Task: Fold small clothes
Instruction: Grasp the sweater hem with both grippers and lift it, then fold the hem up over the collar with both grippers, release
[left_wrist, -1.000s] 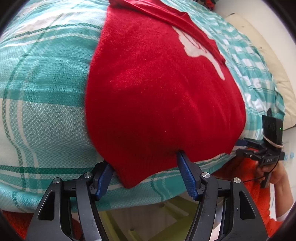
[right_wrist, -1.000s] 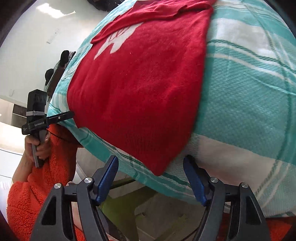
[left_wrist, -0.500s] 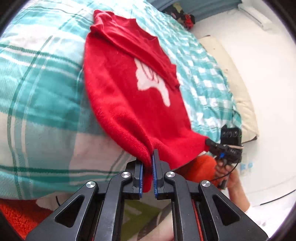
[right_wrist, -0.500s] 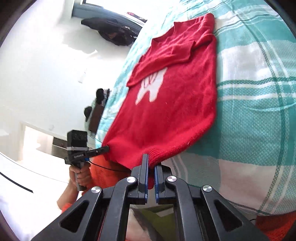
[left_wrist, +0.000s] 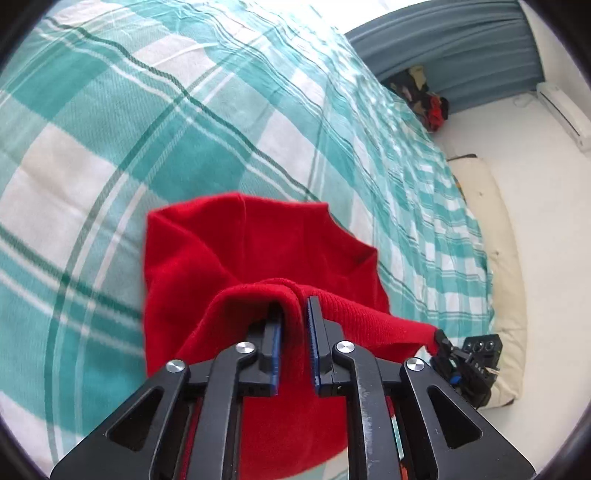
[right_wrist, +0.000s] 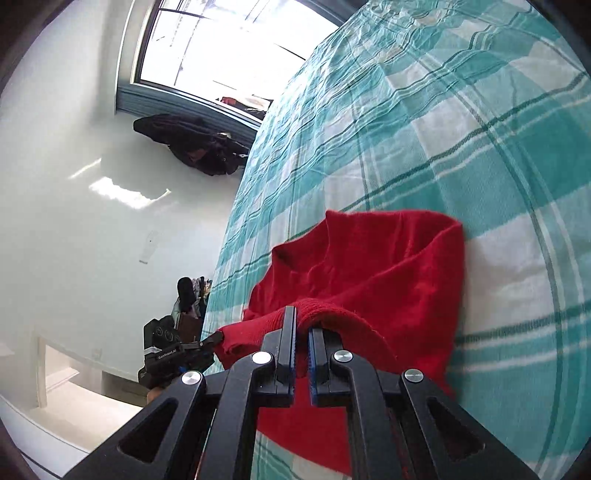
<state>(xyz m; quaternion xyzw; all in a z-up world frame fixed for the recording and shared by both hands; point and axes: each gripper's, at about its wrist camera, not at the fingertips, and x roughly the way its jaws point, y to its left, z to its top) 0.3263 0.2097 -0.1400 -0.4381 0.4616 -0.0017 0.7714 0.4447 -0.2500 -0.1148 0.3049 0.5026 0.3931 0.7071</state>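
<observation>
Fingers (left_wrist: 309, 321): two pairs, each pinching one red sweater (left_wrist: 251, 243) hem.

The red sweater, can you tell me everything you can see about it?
The red sweater is a soft, fuzzy knit with a ribbed hem. Its hem is lifted and carried over the rest, so the sweater is doubled over on the teal and white checked blanket. The left gripper has one hem corner between its jaws, which are opening, with cloth draped over one finger. The right gripper is shut on the other corner. The hem stretches between them. No print shows.
</observation>
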